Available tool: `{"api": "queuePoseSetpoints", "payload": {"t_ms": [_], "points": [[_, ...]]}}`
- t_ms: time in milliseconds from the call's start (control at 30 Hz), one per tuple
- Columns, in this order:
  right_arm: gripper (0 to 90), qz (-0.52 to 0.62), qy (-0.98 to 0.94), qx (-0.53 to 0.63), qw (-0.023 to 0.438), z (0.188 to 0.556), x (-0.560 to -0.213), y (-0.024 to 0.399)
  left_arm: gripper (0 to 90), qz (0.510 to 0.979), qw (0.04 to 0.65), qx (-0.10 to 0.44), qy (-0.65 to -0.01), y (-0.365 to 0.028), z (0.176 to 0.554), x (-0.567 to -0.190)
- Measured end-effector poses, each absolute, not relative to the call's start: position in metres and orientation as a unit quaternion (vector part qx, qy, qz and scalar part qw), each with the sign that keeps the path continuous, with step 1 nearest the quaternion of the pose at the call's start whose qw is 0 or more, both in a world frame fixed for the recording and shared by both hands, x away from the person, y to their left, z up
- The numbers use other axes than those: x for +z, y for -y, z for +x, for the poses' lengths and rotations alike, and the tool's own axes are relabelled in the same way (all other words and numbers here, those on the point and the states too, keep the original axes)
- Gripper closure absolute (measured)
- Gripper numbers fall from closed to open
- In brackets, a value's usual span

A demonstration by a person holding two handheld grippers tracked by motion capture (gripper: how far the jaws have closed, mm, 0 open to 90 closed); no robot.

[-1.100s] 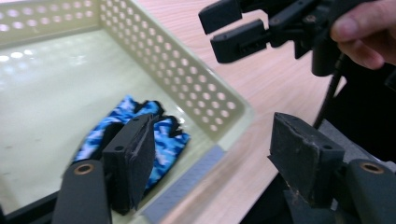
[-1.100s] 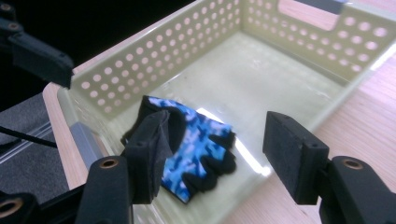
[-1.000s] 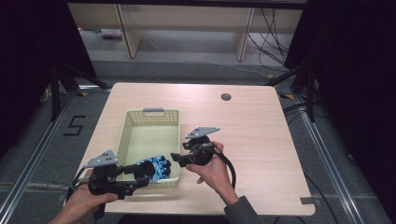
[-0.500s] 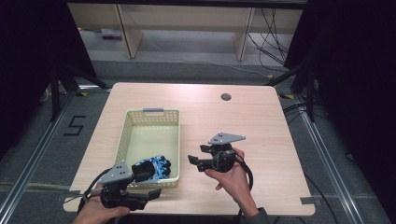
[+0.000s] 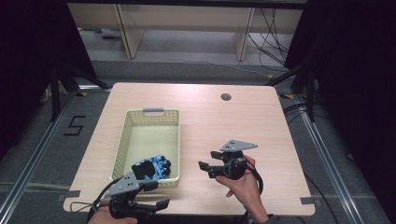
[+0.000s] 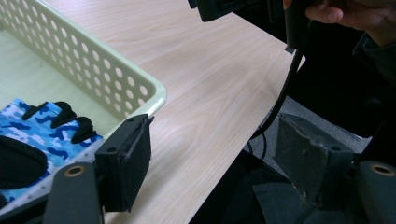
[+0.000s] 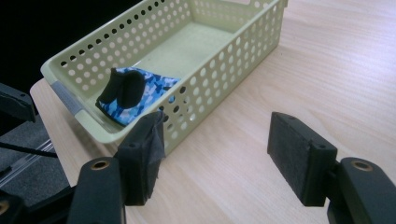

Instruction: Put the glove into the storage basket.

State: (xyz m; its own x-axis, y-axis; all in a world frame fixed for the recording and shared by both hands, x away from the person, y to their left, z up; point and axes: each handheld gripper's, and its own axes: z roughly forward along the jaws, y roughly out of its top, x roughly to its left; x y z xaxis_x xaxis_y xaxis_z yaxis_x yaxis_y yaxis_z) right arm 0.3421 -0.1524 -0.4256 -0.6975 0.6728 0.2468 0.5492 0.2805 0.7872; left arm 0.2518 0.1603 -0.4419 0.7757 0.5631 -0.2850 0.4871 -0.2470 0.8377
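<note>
Table (image 5: 196, 107): pale wood, level. Basket (image 5: 154, 113): perforated plastic, stiff, standing left of centre. Glove (image 5: 153, 168): blue camouflage fabric with black patches, lying in the basket's near end; judged light, soft and limp, best pinched at a bunched fold or the cuff, though the cuff's position is unclear. Left gripper (image 5: 158, 205): jaws wide apart, holding nothing. Right gripper (image 5: 205, 160): likewise spread and unloaded, beside the basket.
</note>
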Motion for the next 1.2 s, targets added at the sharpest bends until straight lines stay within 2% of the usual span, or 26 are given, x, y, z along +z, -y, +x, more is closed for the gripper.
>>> {"api": "queuePoseSetpoints", "payload": {"t_ms": [700,733,1200], "points": [[34.0,0.377,-0.793,0.475,0.056,0.322,-0.434,0.164,19.1,0.790,0.513,0.014,-0.336,-0.164,0.244,-0.466],[33.9,0.376,-0.792,0.478,0.055,0.320,-0.436,0.165,19.0,0.800,0.501,0.023,-0.329,-0.166,0.244,-0.467],[33.1,0.374,-0.793,0.479,0.051,0.312,-0.445,0.174,18.7,0.803,0.491,0.037,-0.337,-0.169,0.241,-0.480]]}}
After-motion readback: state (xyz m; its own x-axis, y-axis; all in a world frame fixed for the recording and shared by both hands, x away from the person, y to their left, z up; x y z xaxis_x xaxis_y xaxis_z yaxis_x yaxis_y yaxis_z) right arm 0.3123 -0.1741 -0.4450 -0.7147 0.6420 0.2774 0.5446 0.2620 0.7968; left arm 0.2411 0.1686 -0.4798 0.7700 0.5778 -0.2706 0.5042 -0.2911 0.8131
